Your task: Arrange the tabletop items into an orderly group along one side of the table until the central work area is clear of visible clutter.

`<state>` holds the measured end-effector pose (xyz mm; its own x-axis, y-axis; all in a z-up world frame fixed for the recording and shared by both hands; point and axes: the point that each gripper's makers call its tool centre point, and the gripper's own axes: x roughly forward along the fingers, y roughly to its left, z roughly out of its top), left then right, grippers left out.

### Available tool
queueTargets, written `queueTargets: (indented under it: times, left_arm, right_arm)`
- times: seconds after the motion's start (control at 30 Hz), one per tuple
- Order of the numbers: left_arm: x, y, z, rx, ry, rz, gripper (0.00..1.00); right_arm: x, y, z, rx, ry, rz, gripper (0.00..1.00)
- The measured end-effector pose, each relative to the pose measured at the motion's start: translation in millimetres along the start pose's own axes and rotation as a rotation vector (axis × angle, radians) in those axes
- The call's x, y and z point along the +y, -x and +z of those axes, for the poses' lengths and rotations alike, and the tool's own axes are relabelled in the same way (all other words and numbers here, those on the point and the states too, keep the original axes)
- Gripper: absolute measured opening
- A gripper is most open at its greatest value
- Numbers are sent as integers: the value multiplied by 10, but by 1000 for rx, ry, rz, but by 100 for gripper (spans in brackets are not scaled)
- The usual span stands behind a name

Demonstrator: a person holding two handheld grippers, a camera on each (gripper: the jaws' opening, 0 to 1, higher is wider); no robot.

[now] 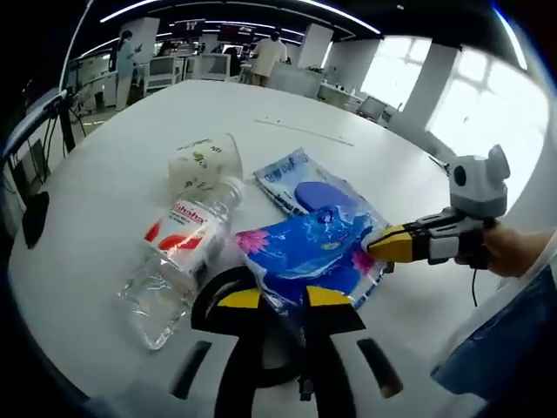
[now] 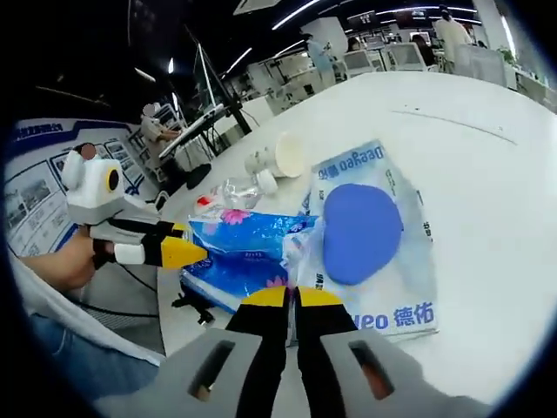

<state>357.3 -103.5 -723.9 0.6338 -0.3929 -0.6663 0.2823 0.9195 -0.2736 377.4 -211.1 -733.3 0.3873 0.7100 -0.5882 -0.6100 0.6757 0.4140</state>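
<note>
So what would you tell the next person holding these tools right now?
Left tool: open, its jaws either side of the near edge of the blue flowered pack.
Right tool: shut, its tip at the same pack's other edge; I can't tell whether it pinches it.
Things: water bottle on its side, plastic cup tipped over beyond it, and a clear pouch with a blue disc beside the pack. All sit in a loose heap on the white table.
Done: nothing lined up yet.
Left: move the pack, pouch, bottle and cup into a row along one side.
</note>
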Motion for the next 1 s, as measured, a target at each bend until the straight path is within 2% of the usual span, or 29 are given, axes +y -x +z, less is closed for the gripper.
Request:
queueTargets:
  times: [0.37,0.7,1.0]
  left_arm:
    - [-243,-113,261,-6,-61,-52,12]
    - [-564,-378,425,15,-120,-123,11]
    - [-942,-634,523,55,-198,-197,11]
  right_arm:
    - [-211,259,111,-58,-46,-58,0]
    - [-534,564,133,-107,-97,-147,0]
    - [-838,851,117,-141,-106,-232,0]
